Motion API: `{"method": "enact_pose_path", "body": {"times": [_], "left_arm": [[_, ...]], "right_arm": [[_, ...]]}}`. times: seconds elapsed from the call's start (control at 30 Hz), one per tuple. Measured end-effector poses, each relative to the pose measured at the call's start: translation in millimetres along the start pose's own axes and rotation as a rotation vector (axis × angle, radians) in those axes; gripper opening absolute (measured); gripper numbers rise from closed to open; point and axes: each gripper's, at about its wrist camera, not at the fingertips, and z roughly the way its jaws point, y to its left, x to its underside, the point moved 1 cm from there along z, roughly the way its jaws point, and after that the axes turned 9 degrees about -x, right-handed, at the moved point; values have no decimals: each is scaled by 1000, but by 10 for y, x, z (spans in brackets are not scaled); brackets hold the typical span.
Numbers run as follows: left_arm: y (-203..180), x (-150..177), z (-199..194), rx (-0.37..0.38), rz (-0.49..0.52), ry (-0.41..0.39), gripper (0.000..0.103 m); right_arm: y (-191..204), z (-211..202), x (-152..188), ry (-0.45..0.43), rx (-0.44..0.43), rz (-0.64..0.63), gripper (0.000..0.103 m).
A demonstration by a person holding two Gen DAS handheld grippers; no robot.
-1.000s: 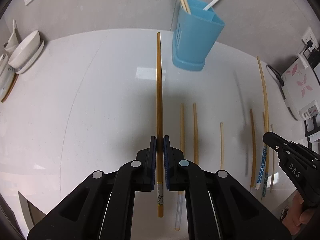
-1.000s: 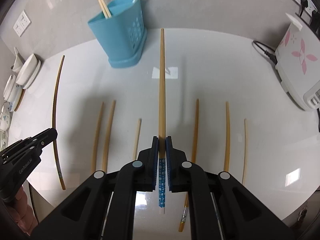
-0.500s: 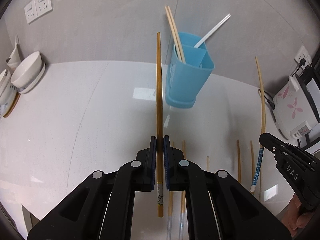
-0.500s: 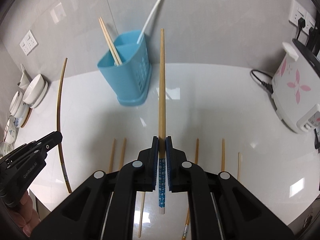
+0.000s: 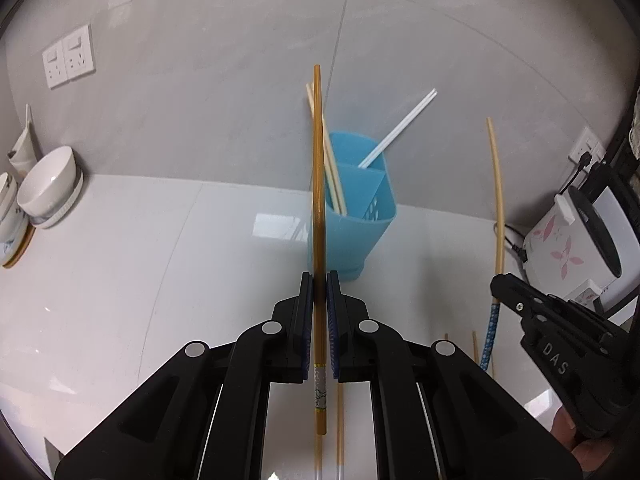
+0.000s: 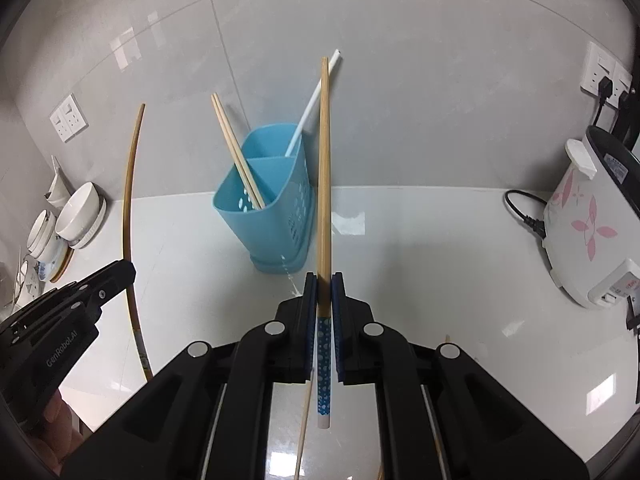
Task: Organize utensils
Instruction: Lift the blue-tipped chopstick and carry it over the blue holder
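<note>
Left tongs (image 5: 320, 320): clamping a long amber-brown wooden chopstick (image 5: 318, 200) near its decorated butt end, tip pointing up and away. Right tongs (image 6: 324, 312): clamping a pale bamboo chopstick with a blue dotted handle (image 6: 323, 184) just where the blue pattern begins. Both sticks being held off the tabletop, aiming toward the light blue perforated plastic utensil holder (image 6: 272, 208), standing near the tabletop's back edge against the wall.

Handling, as judged: light, stiff, slender and smooth; likely pivoting in the pads if knocked against the holder's rim. Gripping near the thick end appearing sound, leaving the tip free for insertion.

Holder already containing a bamboo pair (image 6: 236, 152) in one compartment and white sticks (image 6: 312, 104) in the other.

Glossy white tabletop (image 5: 140, 280) reflecting light, likely slippery. Stacked white bowls (image 5: 48, 188) sitting toward the left edge, a white rice cooker with pink flowers (image 6: 588, 232) toward the right. Grey tiled wall carrying sockets.
</note>
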Motion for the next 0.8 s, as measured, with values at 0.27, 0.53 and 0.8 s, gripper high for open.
{"method": "enact_pose_path", "body": {"times": [0.27, 0.53, 0.8], "left_arm": [[-39, -257, -66, 32, -14, -90, 6], [-112, -490, 4, 62, -10, -179, 6], [-161, -709, 184, 92, -23, -231, 6]], "right_arm": [[62, -17, -229, -51, -18, -19, 7], [65, 16, -436, -101, -38, -29, 7], [43, 109, -614, -122, -49, -25, 7]]}}
